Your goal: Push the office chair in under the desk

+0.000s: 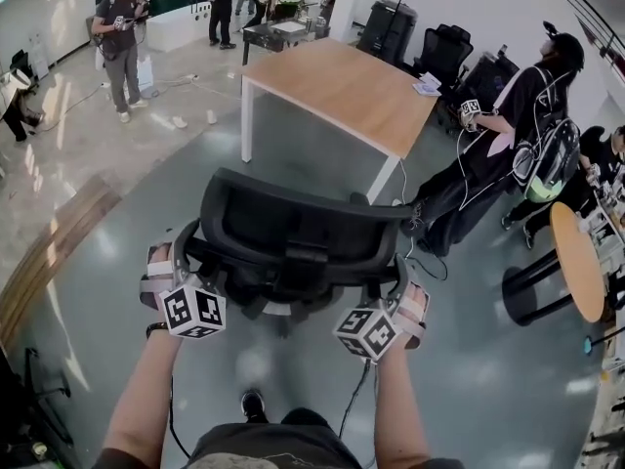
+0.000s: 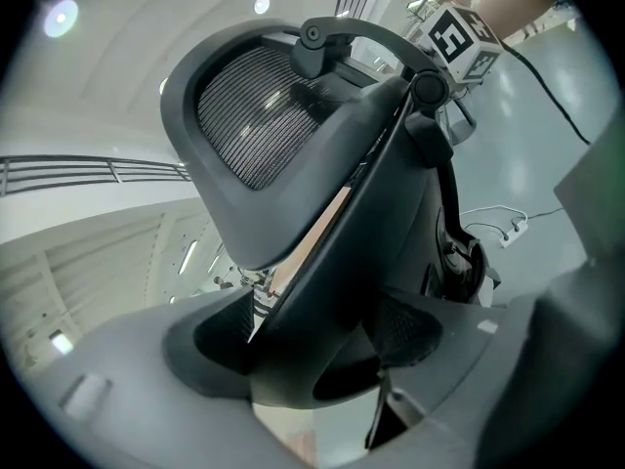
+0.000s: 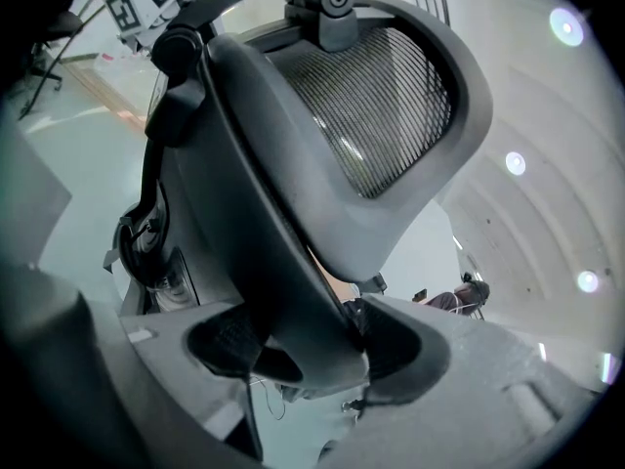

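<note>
Fingers (image 2: 220, 335) of left gripper (image 2: 322, 350): clamped on office chair (image 1: 293, 225) backrest frame, left edge. Right gripper (image 3: 312, 345): clamped on right edge. Chair: facing wooden desk (image 1: 342, 91), well apart, open grey floor (image 1: 303, 149) between. Person in black (image 1: 488, 164) beside desk's near right corner; round table (image 1: 576, 262) far right.
</note>
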Demonstrator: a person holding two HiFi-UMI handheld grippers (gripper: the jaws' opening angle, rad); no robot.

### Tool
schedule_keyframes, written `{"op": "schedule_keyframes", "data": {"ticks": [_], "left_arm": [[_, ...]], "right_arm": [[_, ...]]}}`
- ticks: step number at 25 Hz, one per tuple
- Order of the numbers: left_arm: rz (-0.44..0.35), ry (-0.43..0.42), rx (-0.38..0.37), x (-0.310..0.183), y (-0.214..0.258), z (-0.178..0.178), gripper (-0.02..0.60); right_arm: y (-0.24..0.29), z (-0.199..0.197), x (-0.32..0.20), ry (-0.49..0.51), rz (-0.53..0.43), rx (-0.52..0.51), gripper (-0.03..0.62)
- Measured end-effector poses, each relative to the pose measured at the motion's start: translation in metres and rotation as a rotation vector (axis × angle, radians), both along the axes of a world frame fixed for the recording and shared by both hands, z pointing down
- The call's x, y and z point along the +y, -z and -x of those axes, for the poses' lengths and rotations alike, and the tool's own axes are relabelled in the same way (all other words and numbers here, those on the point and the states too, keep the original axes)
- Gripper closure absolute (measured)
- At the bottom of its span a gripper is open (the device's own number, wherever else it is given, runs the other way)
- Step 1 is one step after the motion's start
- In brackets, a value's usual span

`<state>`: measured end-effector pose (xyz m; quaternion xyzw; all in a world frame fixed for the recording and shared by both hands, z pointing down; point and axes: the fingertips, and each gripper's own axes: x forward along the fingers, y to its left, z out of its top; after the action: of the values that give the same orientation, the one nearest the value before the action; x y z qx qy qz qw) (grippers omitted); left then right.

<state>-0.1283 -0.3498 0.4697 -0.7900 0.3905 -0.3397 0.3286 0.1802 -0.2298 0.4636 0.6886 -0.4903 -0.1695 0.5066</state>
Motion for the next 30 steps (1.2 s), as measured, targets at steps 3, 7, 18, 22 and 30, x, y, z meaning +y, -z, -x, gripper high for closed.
{"op": "schedule_keyframes", "data": {"ticks": [3, 7, 18, 22, 30], "left_arm": [[-0.003, -0.014, 0.000, -0.024, -0.005, 0.000, 0.225], [0.000, -0.038, -0.023, -0.055, -0.006, 0.000, 0.216], [-0.021, -0.085, -0.018, -0.131, 0.003, -0.003, 0.202], [-0.017, -0.108, -0.016, -0.139, 0.000, -0.006, 0.207], [-0.004, -0.157, -0.006, -0.194, 0.006, -0.030, 0.222]], "right_arm": [[-0.005, 0.004, -0.013, -0.022, -0.003, -0.003, 0.329], [-0.003, 0.010, -0.030, -0.048, -0.005, -0.005, 0.329], [0.008, 0.018, -0.088, -0.108, -0.036, 0.002, 0.327], [0.004, 0.015, -0.094, -0.122, -0.038, 0.004, 0.327], [0.008, -0.004, -0.141, -0.166, -0.023, 0.001, 0.327]]}}
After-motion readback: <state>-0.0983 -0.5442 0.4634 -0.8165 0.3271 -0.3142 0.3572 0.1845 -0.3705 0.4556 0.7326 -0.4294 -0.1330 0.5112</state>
